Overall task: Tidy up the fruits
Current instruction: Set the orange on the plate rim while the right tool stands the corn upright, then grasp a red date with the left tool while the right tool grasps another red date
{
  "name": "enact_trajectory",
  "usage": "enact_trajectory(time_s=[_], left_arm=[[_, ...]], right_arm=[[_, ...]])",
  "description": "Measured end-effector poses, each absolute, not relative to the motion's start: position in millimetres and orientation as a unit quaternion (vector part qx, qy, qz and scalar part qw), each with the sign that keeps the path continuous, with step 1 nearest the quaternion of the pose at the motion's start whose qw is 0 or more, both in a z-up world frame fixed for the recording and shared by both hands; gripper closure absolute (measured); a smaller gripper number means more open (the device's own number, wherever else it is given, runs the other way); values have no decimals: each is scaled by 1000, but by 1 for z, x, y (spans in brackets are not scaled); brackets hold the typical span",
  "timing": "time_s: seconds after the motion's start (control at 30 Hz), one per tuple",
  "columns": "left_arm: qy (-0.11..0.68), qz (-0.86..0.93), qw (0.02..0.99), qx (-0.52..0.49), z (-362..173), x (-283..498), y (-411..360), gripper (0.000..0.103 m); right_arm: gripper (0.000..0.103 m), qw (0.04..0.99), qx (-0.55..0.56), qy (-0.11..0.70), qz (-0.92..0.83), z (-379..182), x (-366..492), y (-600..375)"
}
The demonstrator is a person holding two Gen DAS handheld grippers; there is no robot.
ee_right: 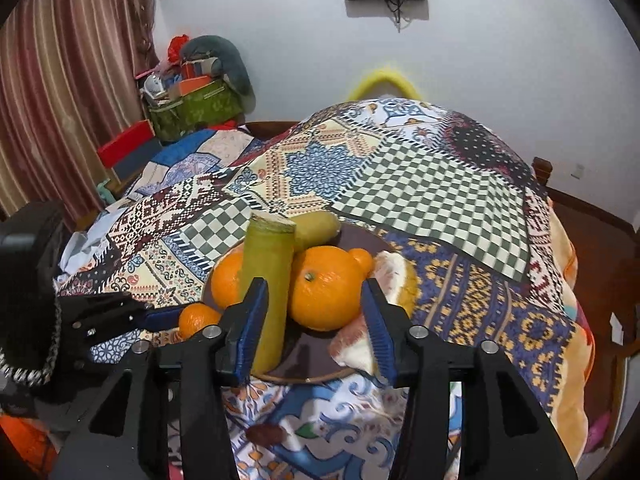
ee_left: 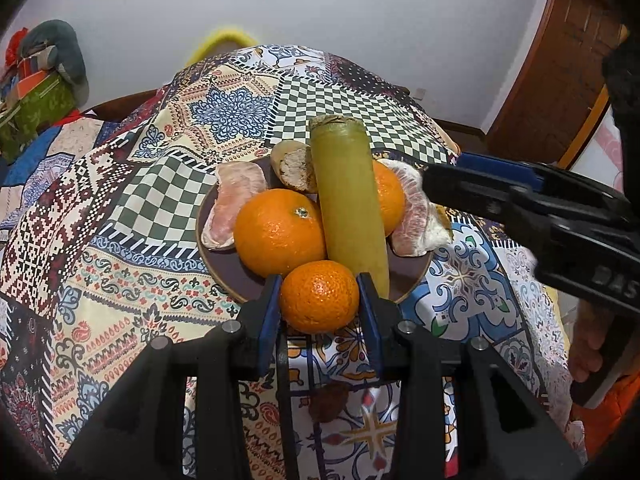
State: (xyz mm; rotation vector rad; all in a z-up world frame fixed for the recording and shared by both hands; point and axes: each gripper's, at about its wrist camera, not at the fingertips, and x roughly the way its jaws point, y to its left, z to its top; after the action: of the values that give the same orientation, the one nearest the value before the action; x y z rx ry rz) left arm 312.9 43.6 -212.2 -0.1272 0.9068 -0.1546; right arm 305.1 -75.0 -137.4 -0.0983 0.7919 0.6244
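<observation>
The plate (ee_left: 224, 268) is crowded with fruit: a long green stalk (ee_left: 348, 204) lies across its middle, flanked by oranges (ee_left: 280, 232), with pomelo pieces (ee_left: 236, 208) at both rims. Little bare plate is left. Open patterned cloth (ee_left: 132, 272) is seen around the plate on all sides.

patchwork-cloth table (ee_left: 120, 240) bears a dark plate (ee_left: 224, 268) of fruit.

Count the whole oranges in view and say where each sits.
3. A big orange lies on the plate left of the green stalk, another to its right, and a small one is between the left tongs. More may be hidden.
</observation>
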Motion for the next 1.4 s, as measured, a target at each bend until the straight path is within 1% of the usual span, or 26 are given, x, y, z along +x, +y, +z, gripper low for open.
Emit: enact_trajectory(time_s=[0.23, 0.37, 0.43, 1.07, 1.2, 1.4], left_arm=[[446, -97, 885, -92, -218, 319, 48, 65], [444, -80, 889, -75, -217, 319, 47, 58], [446, -68, 890, -63, -216, 319, 48, 57], [417, -48, 906, -53, -172, 260, 55, 57], [424, -48, 903, -52, -176, 250, 53, 57], [448, -58, 890, -61, -195, 238, 48, 57]], right_arm=[[56, 877, -52, 382, 289, -141, 292, -91], [56, 872, -50, 392, 289, -147, 286, -97], [56, 870, -45, 396, 291, -150, 282, -99], [56, 873, -53, 397, 280, -147, 248, -103], [56, 871, -66, 401, 276, -152, 238, -101], [56, 862, -62, 419, 278, -165, 226, -103]])
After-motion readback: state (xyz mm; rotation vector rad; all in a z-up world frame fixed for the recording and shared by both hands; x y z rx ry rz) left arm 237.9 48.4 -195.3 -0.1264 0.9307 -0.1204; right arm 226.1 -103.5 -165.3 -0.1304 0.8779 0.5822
